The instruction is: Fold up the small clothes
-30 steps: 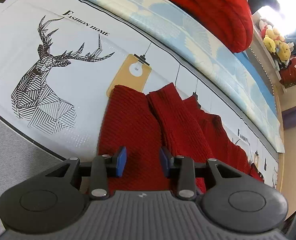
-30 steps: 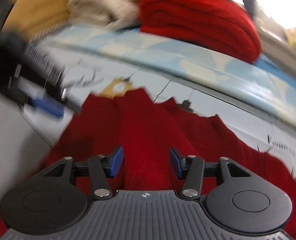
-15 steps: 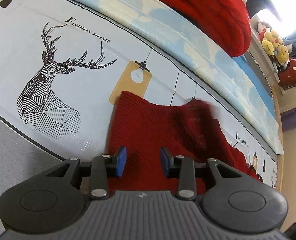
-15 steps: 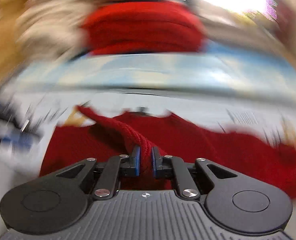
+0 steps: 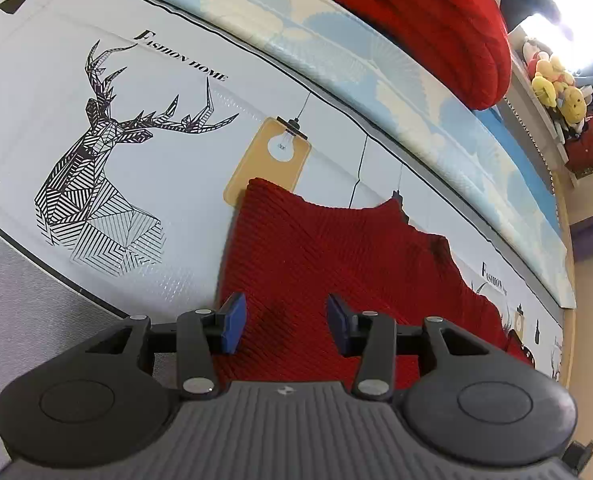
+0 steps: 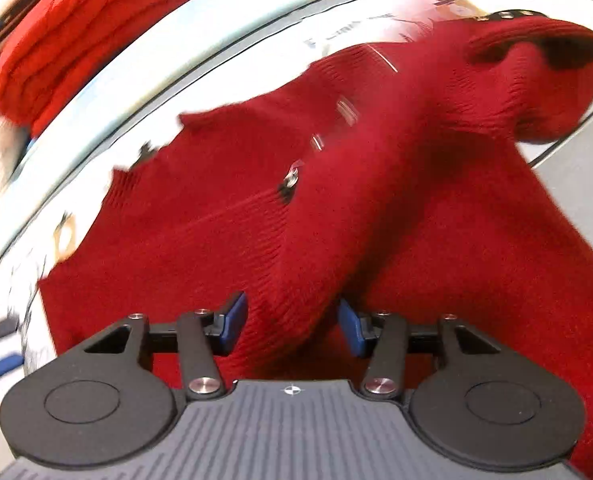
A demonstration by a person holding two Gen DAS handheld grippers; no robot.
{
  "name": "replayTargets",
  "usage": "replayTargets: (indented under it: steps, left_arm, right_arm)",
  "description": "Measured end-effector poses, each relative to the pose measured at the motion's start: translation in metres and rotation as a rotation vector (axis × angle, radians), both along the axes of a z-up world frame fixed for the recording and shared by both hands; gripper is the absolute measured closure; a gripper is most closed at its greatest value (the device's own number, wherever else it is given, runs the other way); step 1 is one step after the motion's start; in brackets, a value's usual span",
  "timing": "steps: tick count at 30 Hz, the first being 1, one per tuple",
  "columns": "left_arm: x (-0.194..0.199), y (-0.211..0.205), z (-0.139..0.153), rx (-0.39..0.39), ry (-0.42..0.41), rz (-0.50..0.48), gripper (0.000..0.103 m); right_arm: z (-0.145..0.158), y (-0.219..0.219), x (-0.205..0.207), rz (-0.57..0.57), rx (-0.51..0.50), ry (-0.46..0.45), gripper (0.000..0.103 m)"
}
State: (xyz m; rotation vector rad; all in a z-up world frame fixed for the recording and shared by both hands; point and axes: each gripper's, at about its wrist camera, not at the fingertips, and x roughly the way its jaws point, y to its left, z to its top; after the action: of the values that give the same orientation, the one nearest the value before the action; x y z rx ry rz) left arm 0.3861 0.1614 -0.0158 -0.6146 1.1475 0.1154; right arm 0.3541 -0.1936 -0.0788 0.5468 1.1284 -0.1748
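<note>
A small dark red knit sweater (image 5: 336, 256) lies on the printed white mat (image 5: 168, 152). In the left wrist view it is spread flat with its hem towards the lamp print. My left gripper (image 5: 282, 323) is open, just above the sweater's near edge. In the right wrist view the sweater (image 6: 256, 216) shows a button placket and a sleeve (image 6: 476, 152) laid across it, its cuff at the upper right. My right gripper (image 6: 292, 322) is open, with a fold of the sleeve lying between its jaws.
A folded bright red knit (image 5: 436, 16) rests on the blue-and-cream patterned cover (image 5: 336, 52) behind the mat. Plush toys (image 5: 556, 84) sit on a shelf at the far right. Grey surface (image 5: 12, 292) borders the mat at the left.
My right gripper was shut on a sleeve half a second ago, carried it to the right across the sweater and has opened. In the left view the sleeves are gone from the sweater's front.
</note>
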Motion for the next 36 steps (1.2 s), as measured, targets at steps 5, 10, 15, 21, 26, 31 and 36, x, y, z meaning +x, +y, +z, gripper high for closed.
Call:
replayTargets:
  steps: [5, 10, 15, 21, 26, 31, 36]
  left_arm:
    - [0.002, -0.002, 0.000, 0.000, -0.001, -0.002, 0.054]
    - [0.002, -0.001, -0.001, 0.001, 0.001, -0.002, 0.054]
    - [0.001, -0.001, -0.001, 0.005, 0.002, -0.003, 0.054]
    - [0.002, 0.000, 0.000, 0.001, 0.000, -0.005, 0.054]
    - [0.002, 0.024, 0.008, 0.012, -0.024, 0.039, 0.054]
    - [0.001, 0.052, 0.003, 0.036, -0.002, 0.098, 0.054]
    - [0.004, 0.053, -0.009, 0.044, 0.030, 0.082, 0.054]
  right_arm:
    - [-0.019, -0.031, 0.018, -0.109, 0.054, 0.091, 0.047]
    - [-0.022, -0.063, 0.020, -0.229, 0.114, 0.097, 0.051]
    - [-0.021, -0.068, 0.010, -0.277, 0.092, 0.096, 0.081]
    - [-0.006, -0.060, 0.021, -0.213, 0.060, -0.011, 0.091]
    - [0.048, -0.040, 0.023, -0.093, 0.023, -0.330, 0.092]
    - [0.047, -0.047, 0.027, -0.133, 0.020, -0.300, 0.091]
    - [-0.021, -0.079, 0.024, -0.334, 0.108, 0.104, 0.083]
